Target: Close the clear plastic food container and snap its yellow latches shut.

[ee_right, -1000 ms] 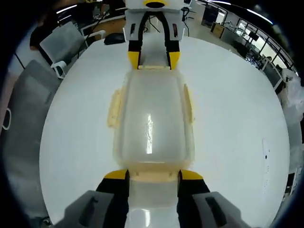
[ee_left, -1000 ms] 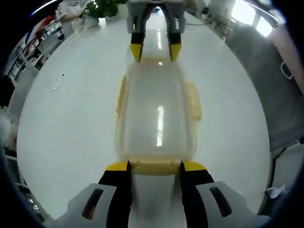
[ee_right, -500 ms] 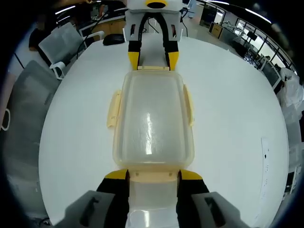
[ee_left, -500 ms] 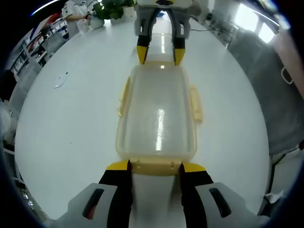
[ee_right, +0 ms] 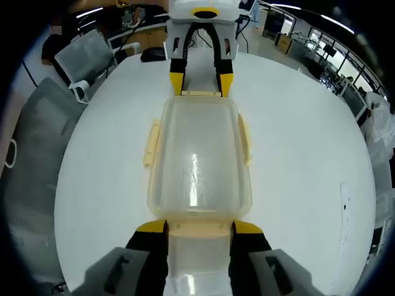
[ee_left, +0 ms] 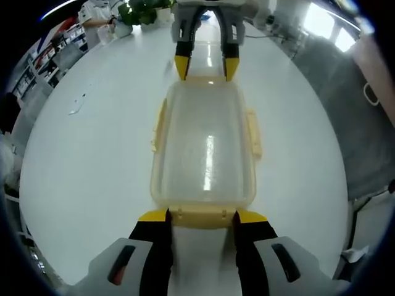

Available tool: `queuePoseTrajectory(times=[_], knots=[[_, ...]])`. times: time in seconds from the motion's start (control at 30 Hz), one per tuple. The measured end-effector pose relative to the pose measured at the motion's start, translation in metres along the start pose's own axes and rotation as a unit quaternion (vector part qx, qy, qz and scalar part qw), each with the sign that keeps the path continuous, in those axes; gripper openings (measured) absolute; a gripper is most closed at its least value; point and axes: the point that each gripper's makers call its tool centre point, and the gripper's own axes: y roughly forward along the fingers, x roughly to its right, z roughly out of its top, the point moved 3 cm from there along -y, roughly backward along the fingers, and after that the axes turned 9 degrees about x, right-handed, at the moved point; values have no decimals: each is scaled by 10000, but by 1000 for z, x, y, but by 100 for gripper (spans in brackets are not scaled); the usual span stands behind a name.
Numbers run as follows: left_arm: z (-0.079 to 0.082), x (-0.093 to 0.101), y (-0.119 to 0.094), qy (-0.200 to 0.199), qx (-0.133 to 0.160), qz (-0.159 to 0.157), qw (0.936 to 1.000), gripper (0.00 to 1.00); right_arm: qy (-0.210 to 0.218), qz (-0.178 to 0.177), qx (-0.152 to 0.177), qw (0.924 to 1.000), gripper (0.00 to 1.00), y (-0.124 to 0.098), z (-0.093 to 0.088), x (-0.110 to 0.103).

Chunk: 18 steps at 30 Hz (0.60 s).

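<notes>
While the left tool (ee_left: 200,217) stands at the near end of the clear plastic food container (ee_left: 203,145), its jaws bracket the near yellow end latch (ee_left: 199,217), set about as wide as that latch; whether they press it cannot be told. The container lies lid-on at the middle of the white surface (ee_left: 86,160), long axis running straight away from this tool toward the right tool (ee_left: 205,60), which meets the far end. Side latches (ee_left: 253,132) splay outward along both long edges, apparently unsnapped.

In the right gripper view the arrangement mirrors: the right tool (ee_right: 199,227) straddles its near end latch (ee_right: 199,229), jaws at a similar moderate spread, contact uncertain, and the left tool (ee_right: 201,86) sits at the far end.

Risks, as judged: uneven pressure from the two ends could slide the light container along its long axis on the smooth surface; pressing a latch before the lid is seated could leave it unsnapped; the side latches may be overlooked.
</notes>
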Motion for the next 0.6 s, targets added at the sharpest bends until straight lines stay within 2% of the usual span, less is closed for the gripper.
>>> queuePoseTrajectory(times=[0.6], knots=[[17, 12, -22, -62, 75, 118, 9999, 36, -131, 28, 159, 9998, 36, -22, 10, -5]])
